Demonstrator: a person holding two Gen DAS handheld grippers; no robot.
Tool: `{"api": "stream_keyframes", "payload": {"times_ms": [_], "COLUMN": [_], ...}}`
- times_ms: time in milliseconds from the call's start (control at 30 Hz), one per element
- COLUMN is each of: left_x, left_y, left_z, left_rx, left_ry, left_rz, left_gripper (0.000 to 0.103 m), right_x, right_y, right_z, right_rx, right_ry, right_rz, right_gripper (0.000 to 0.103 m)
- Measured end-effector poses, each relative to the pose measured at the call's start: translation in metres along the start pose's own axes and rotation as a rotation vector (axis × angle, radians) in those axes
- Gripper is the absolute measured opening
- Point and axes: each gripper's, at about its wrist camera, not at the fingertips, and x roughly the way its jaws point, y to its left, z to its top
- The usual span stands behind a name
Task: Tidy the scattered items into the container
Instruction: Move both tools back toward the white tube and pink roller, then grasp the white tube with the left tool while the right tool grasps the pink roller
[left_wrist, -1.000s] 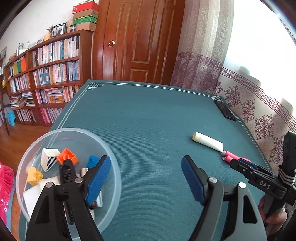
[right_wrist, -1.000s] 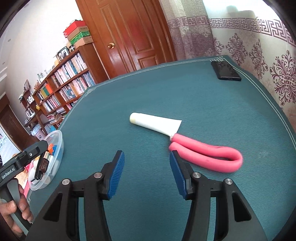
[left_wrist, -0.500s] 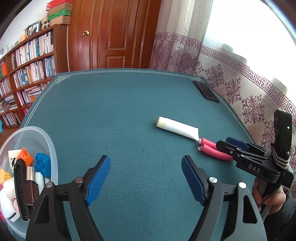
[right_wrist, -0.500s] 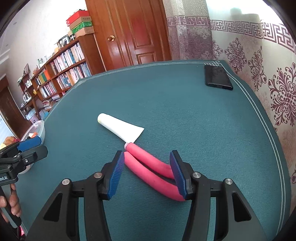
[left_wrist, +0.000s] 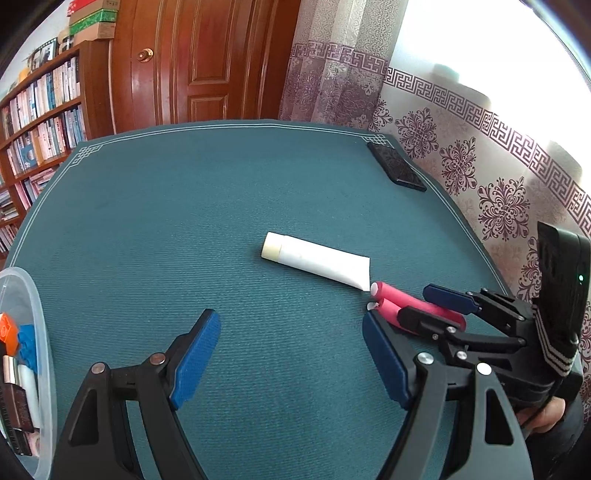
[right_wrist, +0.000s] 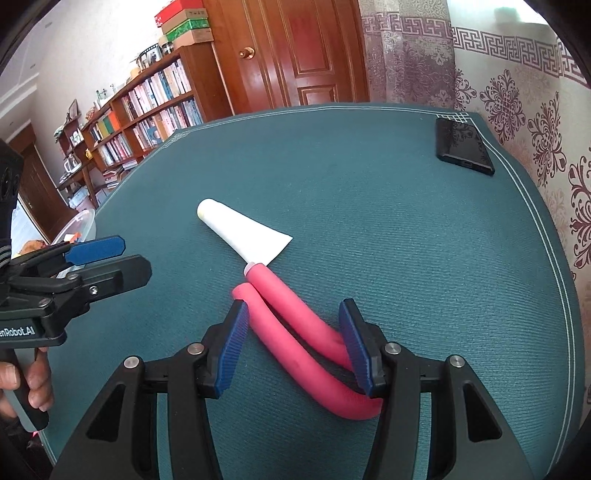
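Observation:
A bent pink foam loop (right_wrist: 291, 356) lies on the teal table mat, one end touching the flat end of a white tube (right_wrist: 243, 232). My right gripper (right_wrist: 291, 325) is open and low over the mat, one blue pad on each side of the loop's two arms. In the left wrist view the loop (left_wrist: 397, 299) and tube (left_wrist: 317, 260) lie ahead to the right, and the right gripper (left_wrist: 430, 308) straddles the loop. My left gripper (left_wrist: 291, 343) is open and holds nothing, hanging short of the tube. The clear plastic container (left_wrist: 40, 332), with several small items inside, sits at the left edge.
A black phone (right_wrist: 463, 151) lies near the mat's far right corner. A patterned curtain hangs along the right side; a wooden door and bookshelves stand beyond the table. A hand (right_wrist: 31, 384) holds the left gripper's handle. The container's rim (right_wrist: 83, 225) shows at the mat's left edge.
My right gripper has moved forward and down until the pink loop lies between its open fingers. My left gripper has swung right, away from the container and toward the tube.

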Motion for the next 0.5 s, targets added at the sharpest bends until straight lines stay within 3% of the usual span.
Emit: {"api": "stream_keyframes", "payload": {"times_ms": [500], "left_x": [0.056], "left_y": [-0.006], "left_z": [0.029], "left_rx": [-0.087], "left_ry": [0.071], "left_rz": [-0.009], "left_gripper": [0.082], "right_x": [-0.003], "right_y": [-0.001], "right_z": [-0.004], "right_rx": [-0.005], "right_ry": [0.002], "right_rz": [0.039], "right_gripper": [0.055]}}
